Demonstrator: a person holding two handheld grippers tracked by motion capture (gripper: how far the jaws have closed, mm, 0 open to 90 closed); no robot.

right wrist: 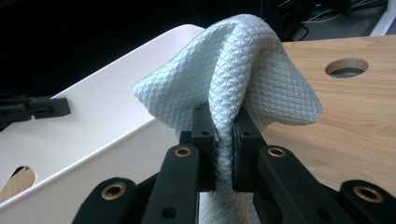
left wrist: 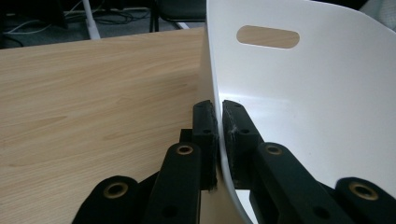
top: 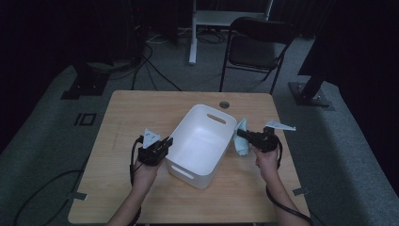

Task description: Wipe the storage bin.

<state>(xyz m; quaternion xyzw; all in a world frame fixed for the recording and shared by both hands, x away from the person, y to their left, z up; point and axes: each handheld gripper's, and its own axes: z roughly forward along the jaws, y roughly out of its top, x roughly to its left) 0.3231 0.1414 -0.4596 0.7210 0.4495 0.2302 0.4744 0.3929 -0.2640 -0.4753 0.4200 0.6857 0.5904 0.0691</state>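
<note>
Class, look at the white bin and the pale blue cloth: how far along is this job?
Done: the left gripper has clamped the wall of the white bin, and the right gripper has pinched the pale blue cloth. In hand: the cloth hangs at the bin's outer right side, by its rim. Left, probably: bringing the cloth to the bin's walls or inside; the bin looks empty.
</note>
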